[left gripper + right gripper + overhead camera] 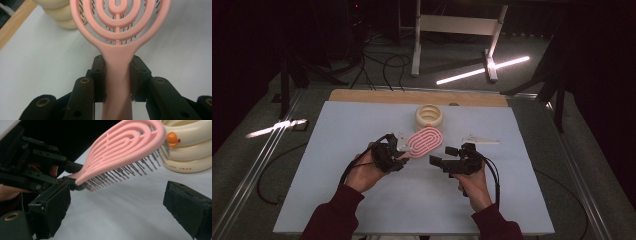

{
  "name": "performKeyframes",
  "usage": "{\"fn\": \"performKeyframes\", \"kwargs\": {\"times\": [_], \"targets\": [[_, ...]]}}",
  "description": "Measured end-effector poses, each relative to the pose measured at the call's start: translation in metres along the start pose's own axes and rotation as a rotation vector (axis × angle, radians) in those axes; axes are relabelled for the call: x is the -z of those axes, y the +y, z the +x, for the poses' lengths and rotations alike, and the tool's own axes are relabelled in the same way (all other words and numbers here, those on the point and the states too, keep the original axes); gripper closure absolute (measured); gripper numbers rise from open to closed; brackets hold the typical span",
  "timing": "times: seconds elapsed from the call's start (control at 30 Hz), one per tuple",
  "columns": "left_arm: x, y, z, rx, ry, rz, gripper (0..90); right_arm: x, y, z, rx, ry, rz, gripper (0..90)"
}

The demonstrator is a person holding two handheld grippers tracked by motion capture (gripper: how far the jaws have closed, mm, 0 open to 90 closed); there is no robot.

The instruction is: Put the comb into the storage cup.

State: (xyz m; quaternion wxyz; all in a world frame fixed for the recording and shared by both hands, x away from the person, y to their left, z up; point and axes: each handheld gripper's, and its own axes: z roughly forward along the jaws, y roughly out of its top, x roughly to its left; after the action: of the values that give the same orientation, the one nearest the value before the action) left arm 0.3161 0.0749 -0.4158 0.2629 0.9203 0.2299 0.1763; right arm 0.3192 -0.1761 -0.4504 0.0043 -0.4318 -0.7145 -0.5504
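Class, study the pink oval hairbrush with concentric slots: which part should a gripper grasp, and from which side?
Grip the pink oval hairbrush by its narrow, smooth handle, coming from the handle end with jaws on its two flat edges. The left gripper holds it so. The slotted head is wide, with bristles underneath.

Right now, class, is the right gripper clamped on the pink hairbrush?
No: the right gripper stands open below the pink hairbrush, whose handle the left gripper clamps.

A pale blue-white sheet covers the tabletop (362, 200), with a strip of bare wood showing along the far edge. On the sheet sit a cream ringed container (429, 117) and, to its right, a flat white piece (480, 140).
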Motion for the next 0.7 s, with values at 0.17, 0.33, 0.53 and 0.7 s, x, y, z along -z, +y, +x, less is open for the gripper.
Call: {"fn": "performKeyframes", "kwargs": {"times": [0.17, 0.33, 0.53, 0.7], "targets": [[-0.001, 0.005, -0.009, -0.012, -0.003, -0.030, 69.6, -0.003, 0.006, 0.006, -0.004, 0.014, -0.007, 7.4], [0.001, 0.006, -0.013, -0.018, -0.002, -0.060, 69.6, -0.006, 0.012, 0.008, -0.027, 0.022, -0.021, 7.7], [0.002, 0.004, -0.016, -0.013, 0.000, -0.106, 69.5, -0.010, 0.012, 0.007, -0.065, 0.026, -0.007, 14.4], [0.000, 0.002, -0.019, -0.015, -0.003, -0.118, 69.5, -0.008, 0.014, 0.007, -0.094, 0.042, -0.029, 28.4]]}}
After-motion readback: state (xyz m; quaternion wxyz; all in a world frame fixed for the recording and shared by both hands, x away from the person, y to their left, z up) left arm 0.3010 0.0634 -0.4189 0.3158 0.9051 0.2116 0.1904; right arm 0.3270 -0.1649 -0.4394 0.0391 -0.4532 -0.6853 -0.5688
